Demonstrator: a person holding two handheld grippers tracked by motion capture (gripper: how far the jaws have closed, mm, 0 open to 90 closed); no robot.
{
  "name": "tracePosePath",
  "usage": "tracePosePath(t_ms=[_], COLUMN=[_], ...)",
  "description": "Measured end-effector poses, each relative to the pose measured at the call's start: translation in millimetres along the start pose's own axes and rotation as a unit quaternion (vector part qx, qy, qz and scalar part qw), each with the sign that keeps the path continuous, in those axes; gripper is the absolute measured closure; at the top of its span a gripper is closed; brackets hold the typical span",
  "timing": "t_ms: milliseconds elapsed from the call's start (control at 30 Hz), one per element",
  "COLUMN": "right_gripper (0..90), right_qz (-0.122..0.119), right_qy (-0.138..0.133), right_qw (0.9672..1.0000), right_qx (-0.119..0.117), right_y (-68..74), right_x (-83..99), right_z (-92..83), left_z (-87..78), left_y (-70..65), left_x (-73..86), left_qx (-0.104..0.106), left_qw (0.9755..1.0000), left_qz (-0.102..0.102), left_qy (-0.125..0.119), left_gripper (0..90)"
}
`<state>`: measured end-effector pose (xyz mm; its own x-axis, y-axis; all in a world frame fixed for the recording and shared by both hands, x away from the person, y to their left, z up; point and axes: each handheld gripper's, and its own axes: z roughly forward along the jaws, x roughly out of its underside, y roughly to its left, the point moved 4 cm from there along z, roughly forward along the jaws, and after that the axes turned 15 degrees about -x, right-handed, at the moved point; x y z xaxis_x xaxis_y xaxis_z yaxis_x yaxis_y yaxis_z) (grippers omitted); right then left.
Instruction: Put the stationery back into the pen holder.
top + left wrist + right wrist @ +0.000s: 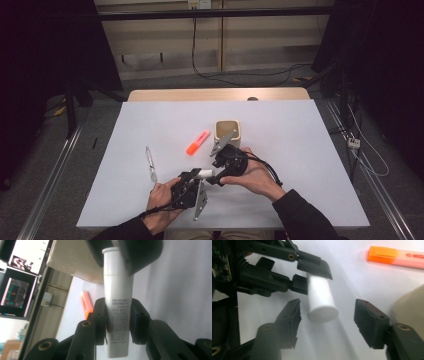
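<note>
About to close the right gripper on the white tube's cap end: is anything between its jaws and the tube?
Nothing visible. The white tube, clamped by the left gripper, points its cap end between the right gripper jaws, with open gaps either side.

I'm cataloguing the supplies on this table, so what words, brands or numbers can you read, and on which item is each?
"HIGH", then cut off by the picture's edge: on the orange highlighter.
Several lines of small print with a number code, upside down and too blurred to read: on the white tube held by the left hand-held gripper.
Screen contents on the monitors: too small to read.
</note>
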<state>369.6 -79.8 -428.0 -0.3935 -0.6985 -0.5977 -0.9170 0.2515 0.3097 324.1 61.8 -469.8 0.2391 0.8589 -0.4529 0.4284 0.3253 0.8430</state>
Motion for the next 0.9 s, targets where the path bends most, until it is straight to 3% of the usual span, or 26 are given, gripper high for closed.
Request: tracePosePath(t_ms=[233,300,467,667,700,733,900], right_gripper=[22.5,19.7,14.6,10.9,10.5,9.9,7.8], right_qz=[-0.004,0.003,0.020,0.034,0.034,0.035,0.050], right_qy=[-0.036,-0.045,-0.061,-0.097,-0.108,-0.117,-0.130], right_qw=[0.9991,0.9987,0.9970,0.9920,0.9904,0.9891,0.9836], right_qx=[0.024,0.026,0.044,0.073,0.079,0.082,0.115], right_y=[-1.2,-1.5,-4.6,-6.0,-6.4,-6.9,-8.7], right_x=[11.8,15.0,22.6,29.7,31.6,33.5,46.3], right_z=[-7.5,-9.6,-14.3,-21.4,-22.8,-23.7,-26.4], left_z=[-0.1,0.4,-0.4,0.3,0.6,0.5,-1.0], left_y=[6.4,7.4,14.1,20.6,21.3,23.1,29.6], left_x=[2.6,2.4,4.4,8.3,8.5,9.1,10.3], left_qx=[0.024,0.032,0.052,0.074,0.078,0.081,0.093], left_qw=[0.9973,0.9949,0.9890,0.9755,0.9720,0.9701,0.9558], left_qz=[-0.068,-0.095,-0.138,-0.206,-0.221,-0.228,-0.278], left_qy=[0.009,0.006,0.009,0.019,0.019,0.020,0.014], left_gripper=[70.5,70.5,70.5,70.5,70.6,70.6,70.6])
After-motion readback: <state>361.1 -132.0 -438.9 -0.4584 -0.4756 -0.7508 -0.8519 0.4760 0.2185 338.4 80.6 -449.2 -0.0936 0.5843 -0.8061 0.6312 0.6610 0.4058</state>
